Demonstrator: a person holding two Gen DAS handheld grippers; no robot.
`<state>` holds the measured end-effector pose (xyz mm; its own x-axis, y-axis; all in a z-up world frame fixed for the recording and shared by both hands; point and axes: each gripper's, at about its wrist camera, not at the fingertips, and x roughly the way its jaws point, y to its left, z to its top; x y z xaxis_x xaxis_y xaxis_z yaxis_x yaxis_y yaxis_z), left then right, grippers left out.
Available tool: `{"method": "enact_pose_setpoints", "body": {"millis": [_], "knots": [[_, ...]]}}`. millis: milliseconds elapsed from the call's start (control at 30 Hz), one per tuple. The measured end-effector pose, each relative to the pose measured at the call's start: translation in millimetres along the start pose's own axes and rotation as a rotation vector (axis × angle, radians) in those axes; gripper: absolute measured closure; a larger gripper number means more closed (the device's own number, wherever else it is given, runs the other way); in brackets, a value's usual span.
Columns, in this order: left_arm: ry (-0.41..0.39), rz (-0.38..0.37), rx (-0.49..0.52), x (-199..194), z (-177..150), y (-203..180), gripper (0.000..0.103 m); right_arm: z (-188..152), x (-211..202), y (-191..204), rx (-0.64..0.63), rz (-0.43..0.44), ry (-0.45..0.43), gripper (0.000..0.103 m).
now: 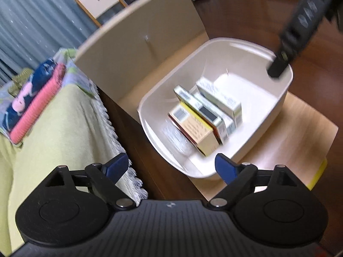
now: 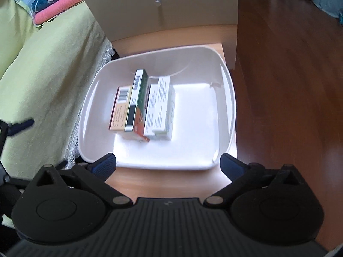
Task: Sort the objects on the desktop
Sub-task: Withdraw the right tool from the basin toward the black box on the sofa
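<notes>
White plastic is filling the middle of both views: a rounded white bin (image 2: pixel 227 98) is sitting on a light wooden surface (image 2: pixel 171 182), just in front of a beige cabinet door (image 2: pixel 171 6) with a small round knob (image 2: pixel 158 2).

Four small boxes are standing on edge inside the bin, packed side by side toward its left half. From left to right in the right wrist view, an orange box (image 2: pixel 120 109) with a barcode is leaning against a taller green box (image 2: pixel 139 102), and next to that two white boxes (image 2: pixel 160 107) are pressing together. The right part of the bin floor is lying bare.

The left claw (image 1: pixel 172 166) is hovering at the near rim of the bin with its blue-tipped fingers spread apart and gripping nothing. The right claw (image 2: pixel 168 163) is likewise hanging over the near edge of the bin, its fingers wide apart and carrying nothing. In the left wrist view the right claw is showing as a dark, blurred finger reaching down to the far right rim of the bin.

A bed with a yellow-green cover (image 2: pixel 42 75) is lying just to the left of the surface, with folded pink and blue fabric (image 1: pixel 32 102) resting on it. Dark wooden flooring (image 2: pixel 289 85) is stretching away to the right.
</notes>
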<state>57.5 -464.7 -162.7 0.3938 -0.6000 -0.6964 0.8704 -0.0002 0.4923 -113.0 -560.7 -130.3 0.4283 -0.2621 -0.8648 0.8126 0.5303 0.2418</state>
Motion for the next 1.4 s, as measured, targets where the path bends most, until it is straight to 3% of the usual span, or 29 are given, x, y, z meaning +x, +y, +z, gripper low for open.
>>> {"method": "enact_pose_setpoints", "body": {"millis": [133, 233, 467, 867, 1033, 1400], "knots": [[-0.006, 0.009, -0.010, -24.2, 13.8, 5.1, 0.005, -6.0, -12.6, 4.1, -0.013, -0.002, -0.006, 0.001], [0.009, 0.031, -0.019, -42.4, 21.1, 8.0, 0.005, -5.3, -24.4, 9.5, -0.020, 0.000, -0.021, 0.001], [0.036, 0.082, -0.166, -86.4, 13.0, 25.9, 0.005, -6.0, -47.6, 36.2, -0.053, 0.051, -0.048, 0.001], [0.115, 0.167, -0.414, -165.5, -45.2, 56.5, 0.005, -21.6, -76.5, 128.6, -0.232, 0.202, -0.060, 0.001], [0.108, 0.208, -0.550, -201.7, -75.5, 70.7, 0.005, -30.6, -93.0, 168.2, -0.315, 0.259, -0.073, 0.001], [0.168, 0.428, -0.771, -281.9, -157.8, 100.5, 0.005, -48.9, -108.1, 263.5, -0.484, 0.399, -0.043, 0.001]]}}
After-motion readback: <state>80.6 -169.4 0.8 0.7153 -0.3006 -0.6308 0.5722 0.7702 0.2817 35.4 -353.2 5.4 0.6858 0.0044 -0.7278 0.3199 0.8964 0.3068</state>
